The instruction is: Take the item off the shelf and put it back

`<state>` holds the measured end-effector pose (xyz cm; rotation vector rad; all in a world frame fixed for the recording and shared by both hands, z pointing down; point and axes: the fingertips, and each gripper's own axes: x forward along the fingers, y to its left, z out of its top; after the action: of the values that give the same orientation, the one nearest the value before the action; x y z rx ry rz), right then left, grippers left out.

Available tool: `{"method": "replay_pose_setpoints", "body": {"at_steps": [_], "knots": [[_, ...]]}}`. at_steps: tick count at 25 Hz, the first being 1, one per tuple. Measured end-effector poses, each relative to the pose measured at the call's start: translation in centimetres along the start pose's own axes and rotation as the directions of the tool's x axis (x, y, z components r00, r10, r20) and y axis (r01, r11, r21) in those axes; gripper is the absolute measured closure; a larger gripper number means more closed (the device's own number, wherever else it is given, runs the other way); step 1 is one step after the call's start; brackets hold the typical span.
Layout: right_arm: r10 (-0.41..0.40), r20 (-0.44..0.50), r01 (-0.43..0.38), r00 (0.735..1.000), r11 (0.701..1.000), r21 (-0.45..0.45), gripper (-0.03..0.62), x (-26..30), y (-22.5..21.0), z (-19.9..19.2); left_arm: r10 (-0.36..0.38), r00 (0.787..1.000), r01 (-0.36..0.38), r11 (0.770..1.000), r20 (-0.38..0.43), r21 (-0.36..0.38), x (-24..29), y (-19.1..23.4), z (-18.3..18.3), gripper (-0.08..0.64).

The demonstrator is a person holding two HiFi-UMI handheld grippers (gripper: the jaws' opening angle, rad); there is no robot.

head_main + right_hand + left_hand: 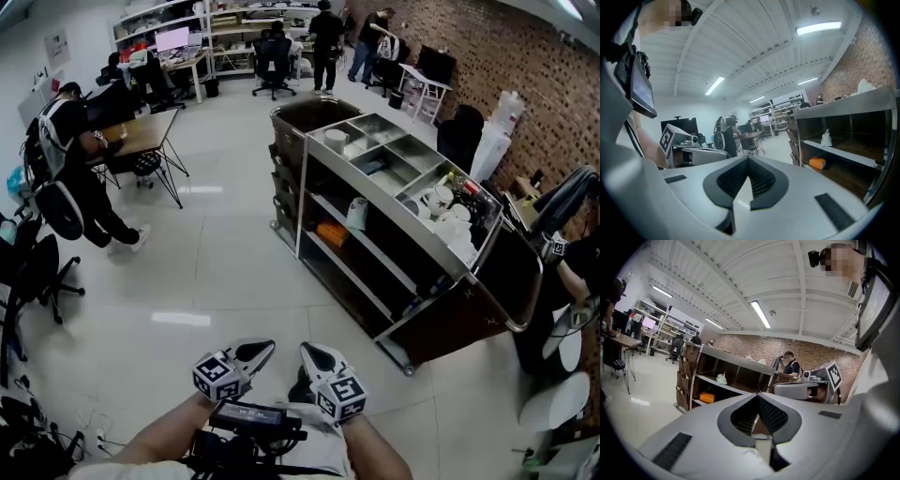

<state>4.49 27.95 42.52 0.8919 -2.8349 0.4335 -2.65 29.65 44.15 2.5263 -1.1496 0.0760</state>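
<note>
A brown shelf cart (452, 323) stands on the floor ahead of me, to the right of centre. On its middle shelf sits a small white bag-like item (357, 214), and an orange box (332, 234) lies on the shelf below. Both show in the left gripper view, white item (721, 378) and orange box (707, 398), and in the right gripper view, white item (826, 138) and orange box (816, 163). My left gripper (266, 348) and right gripper (307, 351) are side by side low in the head view, well short of the cart. Both are shut and hold nothing.
The cart's top tray (409, 153) holds white cups and dishes. A person (574, 272) sits just beyond its right end, near white stools (555, 403). A folding table (142, 134), office chairs and seated people fill the left side. More desks and people stand at the back.
</note>
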Motion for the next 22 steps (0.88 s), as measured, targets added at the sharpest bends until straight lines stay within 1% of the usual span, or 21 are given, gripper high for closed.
{"method": "replay_pose_setpoints", "body": {"at_steps": [9, 11, 15, 22], "knots": [[0.027, 0.006, -0.027, 1.000, 0.999, 0.029, 0.589, 5.5, -3.8, 0.4, 0.040, 0.999, -0.040, 0.999, -0.014, -0.002, 2.2, 5.5, 1.0, 0.555], [0.030, 0.007, -0.030, 1.000, 0.999, 0.033, 0.589, 7.1, -5.2, 0.7, 0.034, 0.999, -0.034, 0.999, -0.010, 0.005, 3.4, 6.9, 1.5, 0.555], [0.042, 0.000, -0.042, 0.999, 0.999, 0.033, 0.589, 10.5, -8.4, 1.8, 0.030, 1.000, -0.030, 0.999, -0.002, 0.020, 6.4, 10.4, 3.8, 0.555], [0.031, 0.005, -0.031, 1.000, 0.999, 0.024, 0.589, 15.6, -15.1, 4.9, 0.022, 1.000, -0.022, 0.999, -0.004, 0.031, 12.5, 16.2, 7.7, 0.555]]}}
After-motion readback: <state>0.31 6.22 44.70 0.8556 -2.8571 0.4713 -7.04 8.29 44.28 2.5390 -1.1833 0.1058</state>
